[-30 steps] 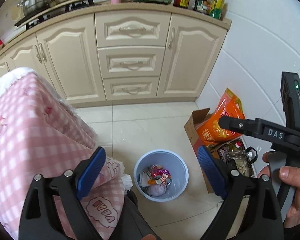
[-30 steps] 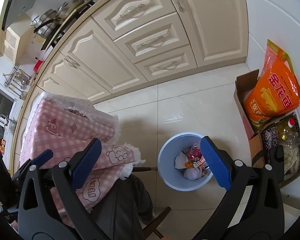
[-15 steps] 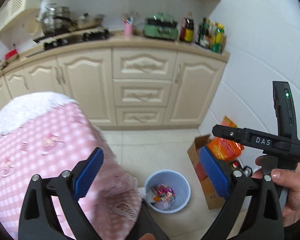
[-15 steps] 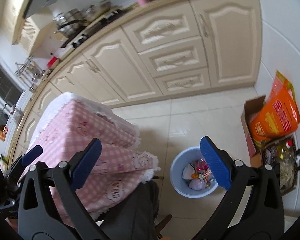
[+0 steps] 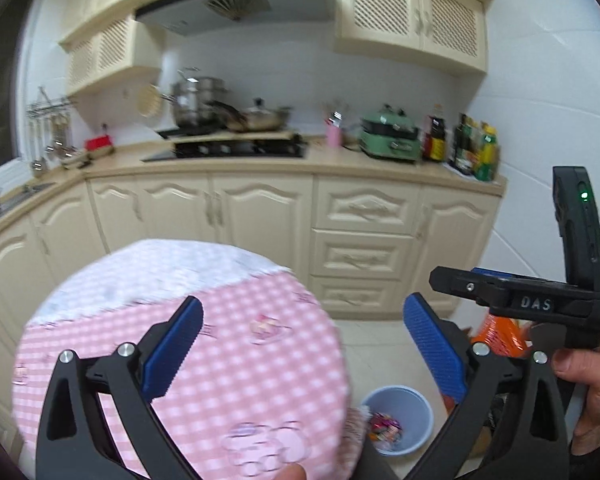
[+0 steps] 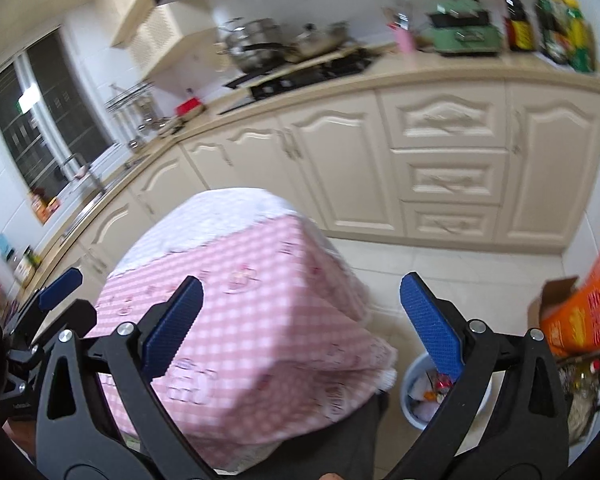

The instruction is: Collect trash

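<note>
Trash [image 5: 385, 429] was observed already collected in the blue bin [image 5: 420, 402] on the floor. Left tool [image 5: 300, 354] and right tool [image 6: 300, 332] were held apart, empty, raised above the pink-clothed table [image 6: 260, 280].

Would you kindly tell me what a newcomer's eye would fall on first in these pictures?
Most striking is the pink checked cloth draped over the table in the foreground, with both open hand-held grippers, left and right, above it. To its right, on the floor, stands a blue bin holding colourful wrappers. Beyond runs the cream cabinetry.
</note>
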### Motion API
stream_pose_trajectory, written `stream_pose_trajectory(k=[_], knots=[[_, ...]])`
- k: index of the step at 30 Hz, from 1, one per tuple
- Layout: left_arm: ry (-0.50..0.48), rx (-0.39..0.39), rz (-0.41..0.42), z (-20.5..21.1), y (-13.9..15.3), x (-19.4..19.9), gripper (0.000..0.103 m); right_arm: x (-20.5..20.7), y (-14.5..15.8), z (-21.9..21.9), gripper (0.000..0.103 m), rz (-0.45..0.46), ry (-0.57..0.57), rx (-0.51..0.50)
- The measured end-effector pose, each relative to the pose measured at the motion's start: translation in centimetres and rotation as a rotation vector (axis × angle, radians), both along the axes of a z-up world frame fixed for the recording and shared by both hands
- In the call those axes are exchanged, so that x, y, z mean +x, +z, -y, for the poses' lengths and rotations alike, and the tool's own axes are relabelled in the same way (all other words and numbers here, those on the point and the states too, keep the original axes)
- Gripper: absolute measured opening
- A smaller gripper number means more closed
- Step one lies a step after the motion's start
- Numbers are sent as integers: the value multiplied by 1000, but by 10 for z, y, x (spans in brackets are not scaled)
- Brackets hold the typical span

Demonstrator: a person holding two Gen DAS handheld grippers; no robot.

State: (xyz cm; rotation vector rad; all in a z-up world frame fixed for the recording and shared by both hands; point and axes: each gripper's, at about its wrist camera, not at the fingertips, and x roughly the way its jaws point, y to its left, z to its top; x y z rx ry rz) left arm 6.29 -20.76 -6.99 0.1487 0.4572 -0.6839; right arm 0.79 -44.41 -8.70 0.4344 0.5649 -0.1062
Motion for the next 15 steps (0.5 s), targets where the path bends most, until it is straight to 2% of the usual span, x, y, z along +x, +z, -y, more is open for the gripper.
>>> stream_pose_trajectory(k=[8, 11, 15], knots=[[150, -23, 102, -65, 36, 1, 99, 24, 43, -68, 97, 64, 94, -65], [238, -26, 151, -91, 51, -1, 99, 29, 59, -94, 97, 93, 115, -112], [295, -72, 174, -127, 68, -3, 99, 36, 79, -130, 97, 137, 136, -169]])
